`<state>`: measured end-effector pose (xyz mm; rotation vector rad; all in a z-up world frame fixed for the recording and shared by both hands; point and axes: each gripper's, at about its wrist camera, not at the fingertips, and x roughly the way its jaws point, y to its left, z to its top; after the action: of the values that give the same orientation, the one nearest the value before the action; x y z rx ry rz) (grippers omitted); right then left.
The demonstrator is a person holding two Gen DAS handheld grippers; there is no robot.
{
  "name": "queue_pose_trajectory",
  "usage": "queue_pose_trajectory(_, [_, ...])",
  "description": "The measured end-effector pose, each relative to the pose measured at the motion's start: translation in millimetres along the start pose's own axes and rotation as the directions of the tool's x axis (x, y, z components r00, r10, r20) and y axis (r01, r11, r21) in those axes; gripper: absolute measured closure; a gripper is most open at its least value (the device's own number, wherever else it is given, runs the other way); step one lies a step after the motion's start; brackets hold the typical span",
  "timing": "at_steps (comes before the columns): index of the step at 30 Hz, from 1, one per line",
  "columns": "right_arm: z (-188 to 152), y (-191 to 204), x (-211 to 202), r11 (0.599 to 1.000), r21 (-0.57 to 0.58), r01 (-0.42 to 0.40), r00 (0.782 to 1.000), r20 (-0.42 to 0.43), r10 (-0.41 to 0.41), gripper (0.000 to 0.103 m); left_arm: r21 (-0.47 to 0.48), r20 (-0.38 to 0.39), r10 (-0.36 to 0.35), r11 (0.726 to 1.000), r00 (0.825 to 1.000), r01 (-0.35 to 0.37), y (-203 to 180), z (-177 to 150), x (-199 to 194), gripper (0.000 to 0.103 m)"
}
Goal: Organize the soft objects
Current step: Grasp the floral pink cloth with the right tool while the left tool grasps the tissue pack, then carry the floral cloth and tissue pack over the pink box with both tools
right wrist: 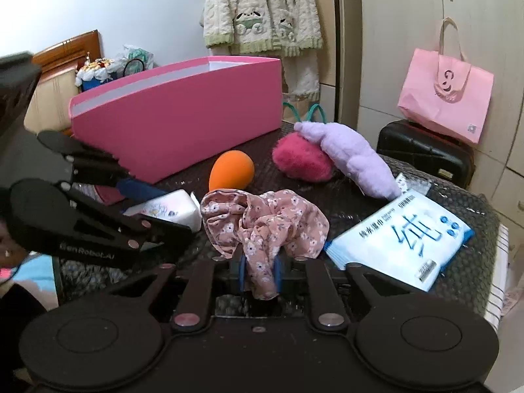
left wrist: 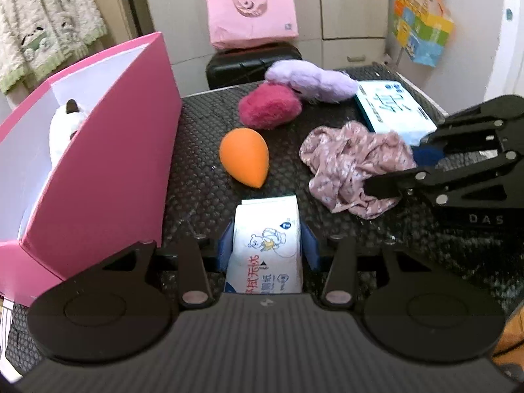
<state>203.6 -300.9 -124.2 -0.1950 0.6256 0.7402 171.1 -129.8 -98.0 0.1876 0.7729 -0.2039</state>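
On the dark table (left wrist: pixel 203 196), the pink box (left wrist: pixel 98 177) held only 1 white plush toy (left wrist: pixel 65 124). The left gripper (left wrist: pixel 267 249) had clamped a tissue pack (left wrist: pixel 267 245) and the right gripper (right wrist: pixel 260 273) pinched the floral cloth (right wrist: pixel 262 226); the orange sponge (left wrist: pixel 244 157), 2 fluffy toys and wipes pack (right wrist: pixel 399 235) remained outside.
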Motion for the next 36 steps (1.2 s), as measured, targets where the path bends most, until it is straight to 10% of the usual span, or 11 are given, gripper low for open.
queue_pose_trajectory(8, [6.8, 14.7, -6.0, 0.992, -0.109, 0.060, 0.998, 0.038, -0.056, 0.036, 0.010, -0.007, -0.083, 0.997, 0.997, 0.083, -0.3, -10.5, -5.8, 0.043])
queue_pose_trajectory(16, [1.7, 7.5, 15.0, 0.995, -0.059, 0.084, 0.996, 0.035, -0.082, 0.031, -0.032, 0.080, -0.077, 0.996, 0.994, 0.080, -0.8, -27.6, -8.4, 0.049])
queue_pose_trajectory(18, [-0.3, 11.2, 13.4, 0.995, -0.060, 0.086, 0.996, 0.039, -0.084, 0.033, -0.031, 0.113, -0.070, 0.997, 0.991, 0.074, -3.1, -32.0, -11.3, 0.063])
queue_pose_trajectory(23, [-5.1, 15.5, 8.3, 0.996, 0.024, 0.086, 0.996, 0.025, -0.087, 0.082, -0.044, 0.142, -0.079, 0.995, 0.987, 0.086, -1.3, -33.3, -12.4, 0.064])
queue_pose_trajectory(36, [-42.5, 29.2, -38.5, 0.905, 0.412, 0.105, 0.979, 0.116, -0.166, 0.082, -0.042, 0.195, -0.120, 0.991, 0.973, 0.130, 12.8, -35.0, -37.1, 0.064])
